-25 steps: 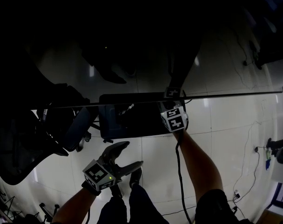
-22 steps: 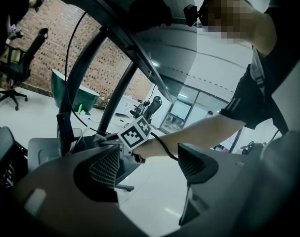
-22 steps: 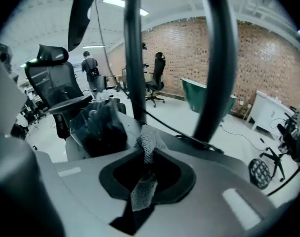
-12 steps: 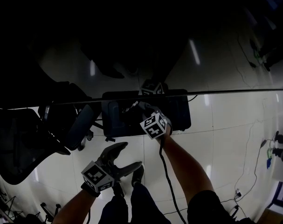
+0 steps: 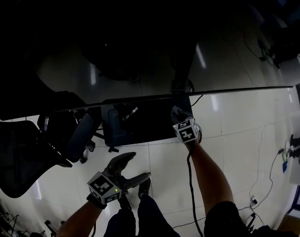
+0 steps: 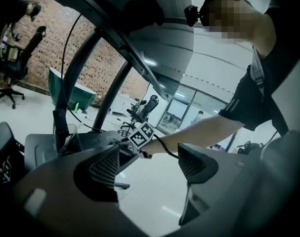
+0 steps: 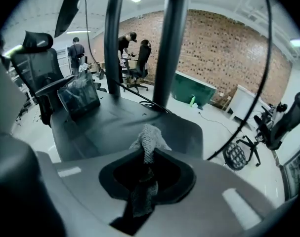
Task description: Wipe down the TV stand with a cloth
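Right gripper view: right gripper (image 7: 146, 166) fingers clamped on cloth (image 7: 150, 138), its tuft over the near edge of the TV stand (image 7: 115, 122) base. Left gripper (image 6: 150, 164) fingers apart, empty. Risk: little cloth protrudes, so pressing down may scrape the fingers on the base.

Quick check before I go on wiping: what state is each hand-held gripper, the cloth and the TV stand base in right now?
Right hand-held gripper: shut on the cloth, held over the base.
Cloth: pinched between the jaws, bunched tip sticking out forward; contact with the base cannot be told.
Left hand-held gripper: open, nothing between its jaws, held away from the stand.
TV stand base: flat on the floor, poles upright on it.
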